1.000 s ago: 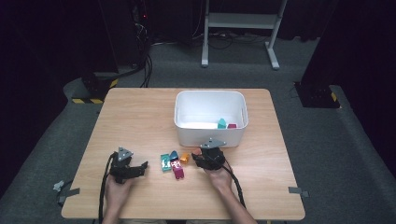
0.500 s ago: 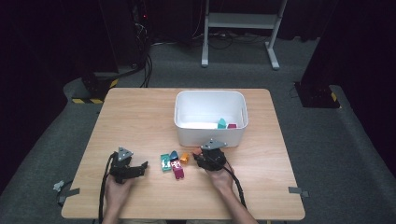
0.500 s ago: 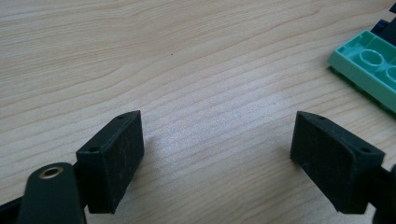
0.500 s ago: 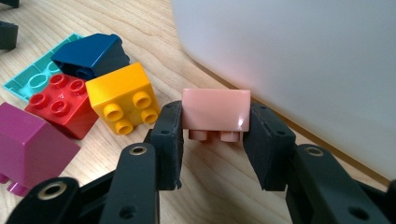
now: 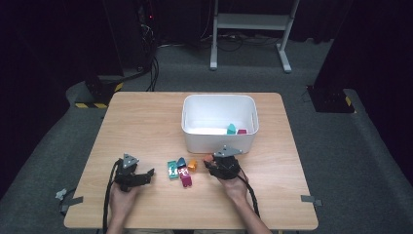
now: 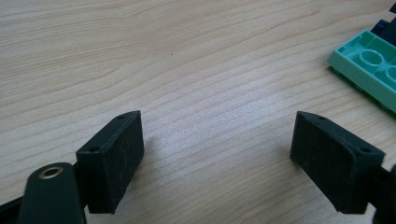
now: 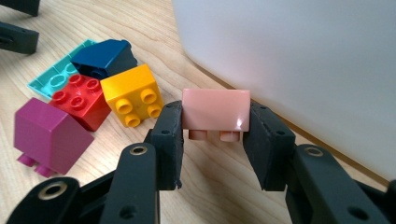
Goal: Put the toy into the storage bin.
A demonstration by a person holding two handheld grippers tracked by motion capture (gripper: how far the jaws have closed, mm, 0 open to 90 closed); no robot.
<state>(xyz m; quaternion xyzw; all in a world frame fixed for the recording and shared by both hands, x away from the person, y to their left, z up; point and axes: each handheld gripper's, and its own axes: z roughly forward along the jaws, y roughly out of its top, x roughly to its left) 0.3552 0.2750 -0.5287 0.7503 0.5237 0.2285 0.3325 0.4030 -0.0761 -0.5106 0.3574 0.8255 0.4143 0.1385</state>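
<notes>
Between the earlier frames and this one almost nothing shifts in the high view — both hands sit where they were, and the one change is at the right gripper [image 7: 212, 133], whose jaws have just been closing and now clamp a pink brick [image 7: 215, 110] by its two sides. In the right gripper view the brick sits between the pads with its studs pointing down toward the wooden table [image 5: 146, 122], just beside the wall of the white bin [image 7: 299, 60]. In the high view the right gripper [image 5: 210, 162] lies close against the bin's near wall [image 5: 216, 138].

To the left of the held brick, in the right gripper view, a loose cluster lies on the table: a yellow brick [image 7: 132, 95], a red brick [image 7: 80, 98] touching it, a dark blue brick [image 7: 103, 57] behind, a teal plate [image 7: 56, 77] under them and a magenta brick [image 7: 49, 135] nearest the camera.

The left gripper [image 6: 217, 154] rests low over bare wood — jaws wide apart, nothing between them — with the teal plate [image 6: 369, 70] off to its right.
</notes>
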